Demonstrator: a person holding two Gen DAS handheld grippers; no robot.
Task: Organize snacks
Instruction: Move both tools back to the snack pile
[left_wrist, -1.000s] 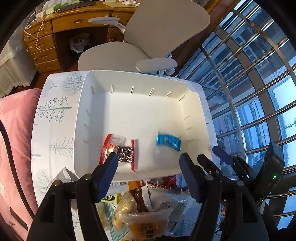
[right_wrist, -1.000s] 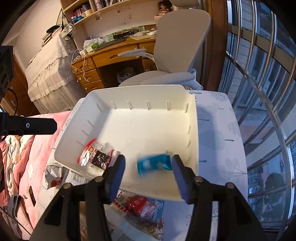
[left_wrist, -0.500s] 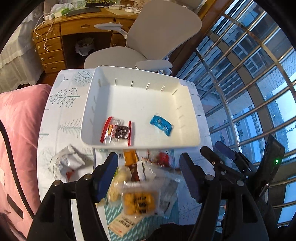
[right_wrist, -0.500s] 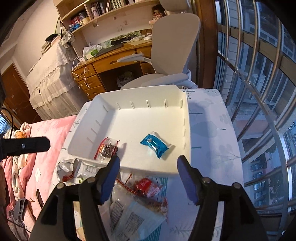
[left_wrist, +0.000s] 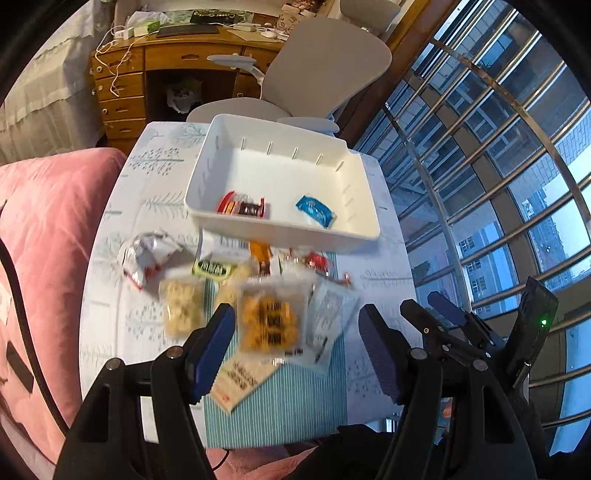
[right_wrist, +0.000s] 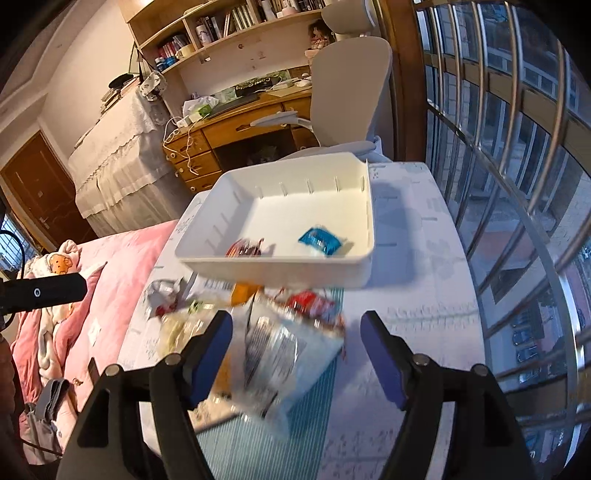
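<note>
A white bin (left_wrist: 280, 229) (right_wrist: 280, 273) stands at the far side of the table. In it lie a blue packet (left_wrist: 314, 209) (right_wrist: 319, 240) and a red-and-brown packet (left_wrist: 243, 207) (right_wrist: 247, 249). Loose snacks are piled in front of it: a yellow cookie pack (left_wrist: 267, 319), a pale puff bag (left_wrist: 183, 308), a clear bag (right_wrist: 280, 350) and a red packet (right_wrist: 310, 301). My left gripper (left_wrist: 297, 317) hovers over the cookie pack, jaws opening, nothing between them. My right gripper (right_wrist: 295, 325) hangs over the clear bag, jaws opening and empty.
A crumpled silver wrapper (left_wrist: 147, 254) lies left of the pile. Pink bedding (left_wrist: 48, 240) borders the table's left edge. A grey office chair (left_wrist: 325, 62) and a wooden desk (left_wrist: 122, 92) stand behind the bin. Window bars (left_wrist: 498, 166) run along the right. A teal striped mat (left_wrist: 280, 402) lies under the pile.
Both grippers have pulled back from the bin to above the snack pile. The blue packet, earlier between the right fingers, now lies in the bin. The right jaws have widened.
</note>
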